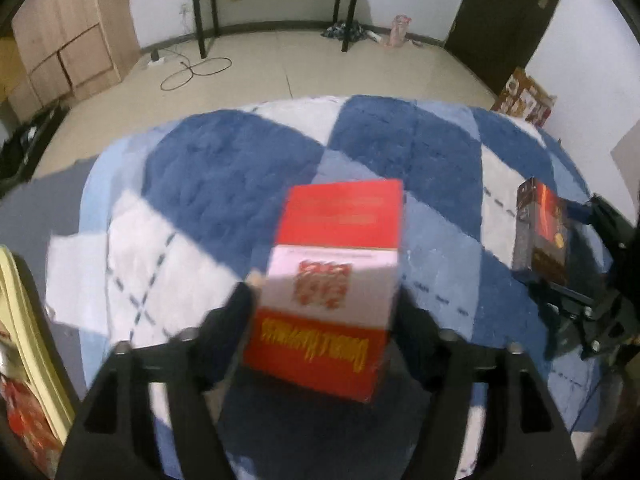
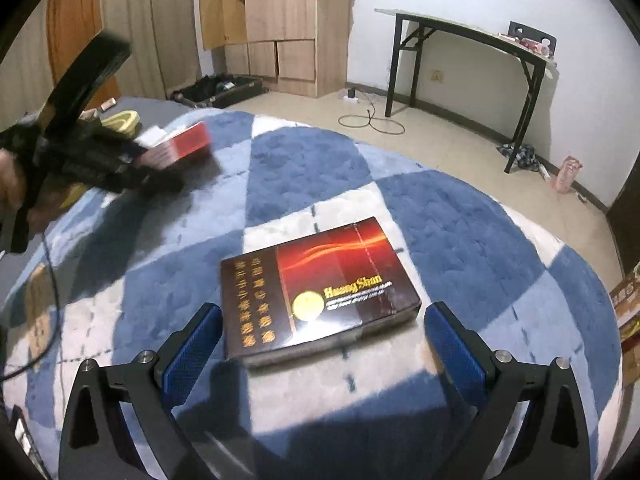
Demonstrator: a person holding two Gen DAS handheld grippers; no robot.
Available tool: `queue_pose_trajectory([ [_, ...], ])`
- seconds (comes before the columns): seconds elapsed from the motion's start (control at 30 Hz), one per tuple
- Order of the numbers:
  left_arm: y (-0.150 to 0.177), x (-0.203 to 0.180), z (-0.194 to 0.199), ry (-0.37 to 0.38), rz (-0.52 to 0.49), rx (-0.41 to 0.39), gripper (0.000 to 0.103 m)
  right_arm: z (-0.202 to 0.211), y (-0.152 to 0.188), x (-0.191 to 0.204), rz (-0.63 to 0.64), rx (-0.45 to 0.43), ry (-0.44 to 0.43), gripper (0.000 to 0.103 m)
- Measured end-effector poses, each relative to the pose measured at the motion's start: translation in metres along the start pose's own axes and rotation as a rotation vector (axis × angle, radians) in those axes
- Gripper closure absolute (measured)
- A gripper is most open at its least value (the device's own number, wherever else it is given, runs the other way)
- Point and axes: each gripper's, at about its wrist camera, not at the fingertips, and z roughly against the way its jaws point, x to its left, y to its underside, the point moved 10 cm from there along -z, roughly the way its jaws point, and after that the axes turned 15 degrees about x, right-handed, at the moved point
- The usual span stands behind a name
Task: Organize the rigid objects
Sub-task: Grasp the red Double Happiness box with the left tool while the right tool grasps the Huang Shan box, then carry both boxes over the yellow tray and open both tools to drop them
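My left gripper [image 1: 324,300] is shut on a red and white box [image 1: 332,276] and holds it above a blue and white checkered blanket [image 1: 224,176]. From the right wrist view the same box [image 2: 176,146] shows in the left gripper [image 2: 156,160] at the far left. A dark red and brown flat box [image 2: 320,288] lies on the blanket [image 2: 460,224]. My right gripper [image 2: 322,328] is open, its blue pads on either side of the near end of that box, not touching it. The dark box also shows at the right of the left wrist view [image 1: 540,236].
A black folding table [image 2: 472,64] stands by the white wall. Wooden cabinets [image 2: 280,20] stand at the back. A cable [image 2: 372,120] lies on the tiled floor. A yellow and red item [image 1: 24,360] lies at the left edge. Cardboard boxes [image 1: 524,98] stand at the right.
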Motion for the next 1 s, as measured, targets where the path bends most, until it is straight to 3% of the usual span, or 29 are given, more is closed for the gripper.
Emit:
queue_pose_trajectory([
  [0.07, -0.001, 0.003, 0.022, 0.056, 0.017, -0.060, 0.000, -0.002, -0.005, 0.000, 0.009, 0.001, -0.001, 0.000],
  [0.13, -0.004, 0.009, 0.043, 0.083, 0.029, -0.084, 0.000, -0.006, -0.010, 0.000, 0.024, 0.003, 0.005, 0.000],
  [0.27, -0.009, 0.011, 0.050, 0.069, 0.018, -0.052, 0.000, -0.020, -0.016, 0.005, 0.038, 0.028, 0.022, 0.000],
  [0.4, -0.007, -0.006, 0.035, -0.011, -0.150, -0.043, 0.000, -0.027, -0.025, 0.003, -0.002, 0.033, 0.030, 0.000],
  [0.47, -0.016, -0.008, 0.027, -0.072, -0.184, -0.065, 0.000, -0.029, -0.027, 0.003, -0.024, 0.028, 0.039, 0.000],
  [0.53, -0.028, -0.009, 0.025, -0.061, -0.166, -0.070, 0.000, -0.030, -0.028, 0.002, -0.061, 0.013, 0.045, 0.003],
  [0.63, -0.046, -0.022, 0.010, -0.020, -0.157, -0.009, 0.001, -0.032, -0.028, 0.001, -0.123, -0.011, 0.084, 0.010],
  [0.7, -0.045, -0.025, -0.012, -0.069, -0.171, 0.064, 0.021, -0.031, -0.027, 0.001, -0.142, -0.022, 0.098, 0.012],
  [0.73, -0.041, -0.026, -0.021, -0.082, -0.173, 0.098, 0.044, -0.030, -0.026, 0.002, -0.146, -0.025, 0.104, 0.012],
  [0.8, -0.037, -0.027, -0.025, -0.106, -0.182, 0.078, 0.044, -0.030, -0.025, 0.005, -0.146, -0.027, 0.124, 0.012],
  [0.9, -0.029, -0.021, -0.008, -0.026, -0.120, 0.034, 0.045, -0.031, -0.025, 0.009, -0.135, -0.030, 0.158, 0.012],
  [1.0, -0.022, 0.007, 0.047, -0.009, -0.042, -0.135, 0.045, -0.030, -0.025, 0.014, -0.119, -0.041, 0.210, 0.012],
])
